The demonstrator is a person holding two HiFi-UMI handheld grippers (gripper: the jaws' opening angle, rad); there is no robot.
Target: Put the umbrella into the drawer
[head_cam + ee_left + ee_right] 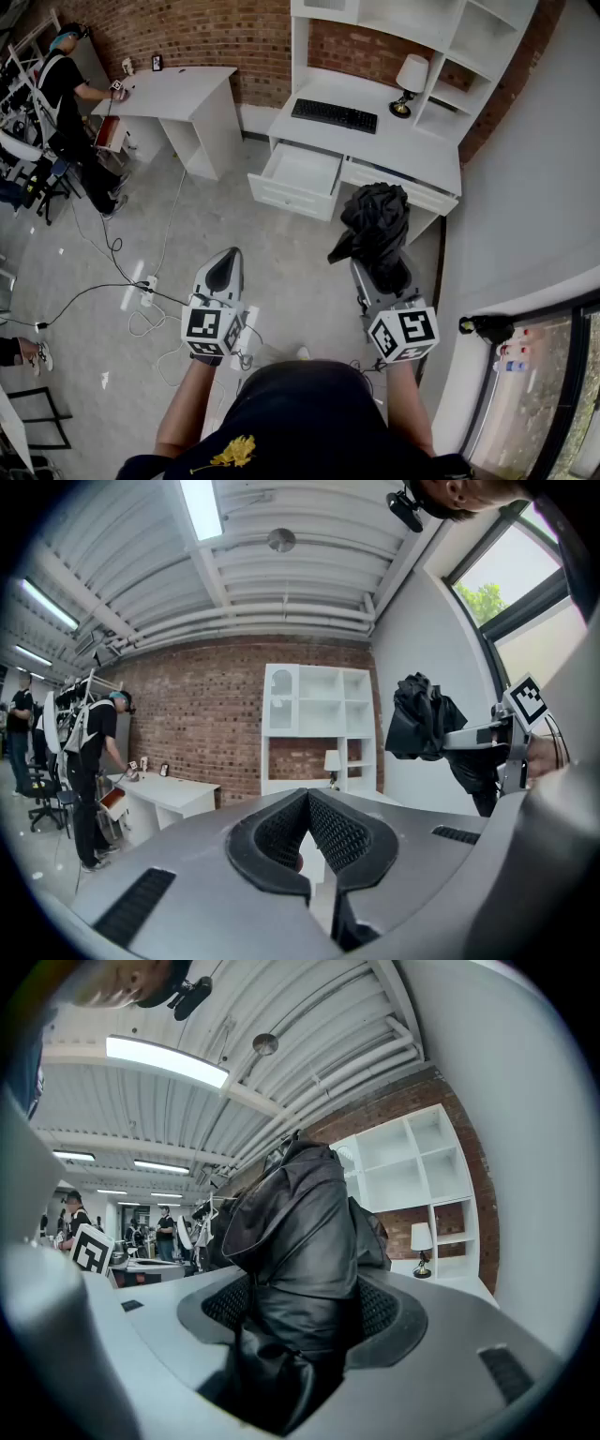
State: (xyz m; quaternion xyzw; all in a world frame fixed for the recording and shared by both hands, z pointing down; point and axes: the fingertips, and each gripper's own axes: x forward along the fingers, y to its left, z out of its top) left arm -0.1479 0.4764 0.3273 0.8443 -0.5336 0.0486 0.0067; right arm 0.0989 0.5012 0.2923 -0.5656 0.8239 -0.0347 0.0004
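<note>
A folded black umbrella (pixel 375 223) is bunched between the jaws of my right gripper (pixel 382 274), which is shut on it and held level over the floor. In the right gripper view the umbrella's fabric (pixel 300 1232) fills the gap between the pads and hides what lies ahead. My left gripper (pixel 225 258) hovers to its left, shut with nothing in it; its tips (pixel 307 794) meet. The left gripper view also catches the umbrella (pixel 422 726) off to the right. Ahead, a white drawer (pixel 281 199) stands pulled open from the white desk (pixel 398 150).
A keyboard (pixel 334 115) and a lamp (pixel 409 82) sit on the desk, under white shelves. A second white desk (pixel 178 94) with a person (pixel 66 94) at it stands at the far left. Cables and a power strip (pixel 139 286) lie on the floor. A window (pixel 534 375) runs along the right.
</note>
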